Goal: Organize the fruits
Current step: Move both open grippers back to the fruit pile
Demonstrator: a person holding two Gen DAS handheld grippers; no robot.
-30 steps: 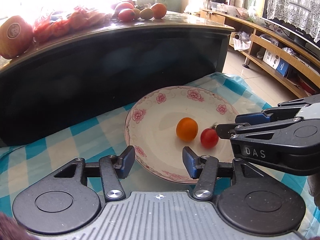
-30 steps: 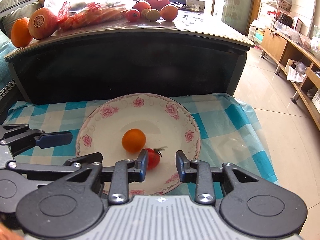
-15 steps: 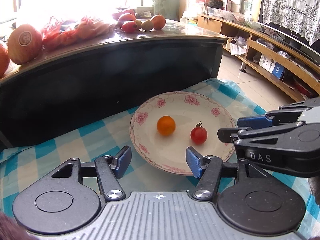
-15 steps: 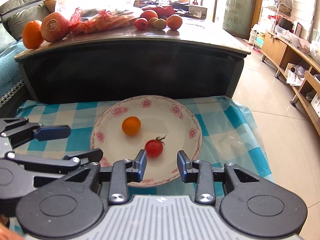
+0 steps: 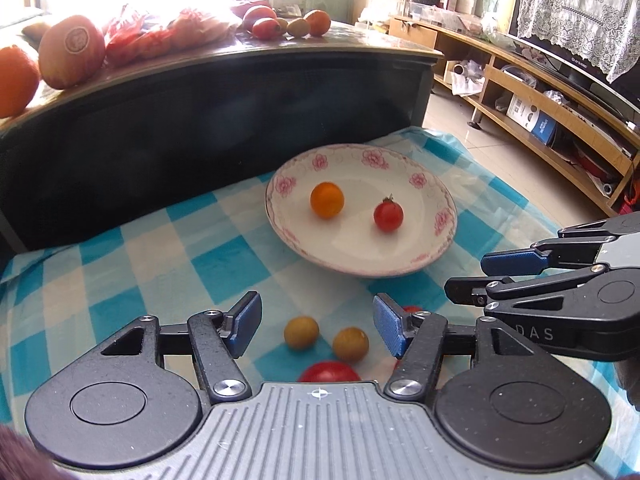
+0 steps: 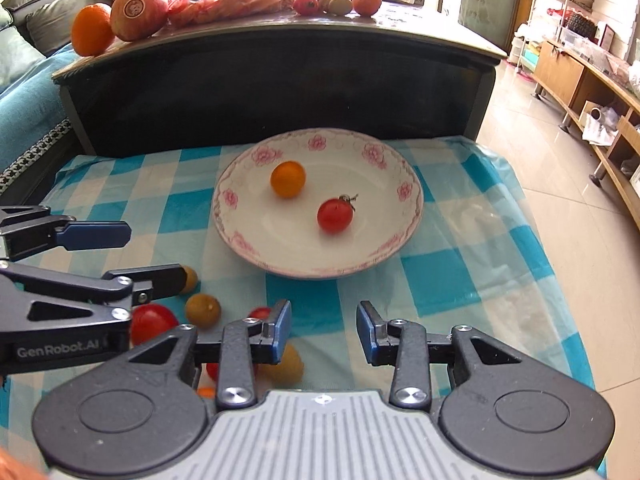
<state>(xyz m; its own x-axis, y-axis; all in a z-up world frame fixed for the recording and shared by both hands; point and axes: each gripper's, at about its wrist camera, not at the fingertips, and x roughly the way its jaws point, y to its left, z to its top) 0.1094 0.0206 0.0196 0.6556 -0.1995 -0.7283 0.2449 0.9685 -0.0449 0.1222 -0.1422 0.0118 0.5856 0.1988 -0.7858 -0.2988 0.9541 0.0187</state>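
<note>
Both tongs have drawn back from the plate (image 6: 412, 184); left tongs (image 5: 316, 326) and right tongs (image 6: 323, 330) hang released, empty. Loose small fruits (image 5: 350, 344) lie between the left fingers; orange fruit (image 6: 288, 179) and tomato (image 6: 335, 215) rest apart on the plate beyond.

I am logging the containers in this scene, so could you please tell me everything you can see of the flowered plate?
The plate is round, shallow and glossy white, apparently ceramic, with pink flowers and a thin pink scrolled line around its rim. It sits flat and upright on the blue-and-white checked cloth, in front of a dark table. It holds two small fruits lying apart: an orange cherry tomato towards the back and a red cherry tomato with a green stem nearer the front. Neither gripper touches it.
</note>
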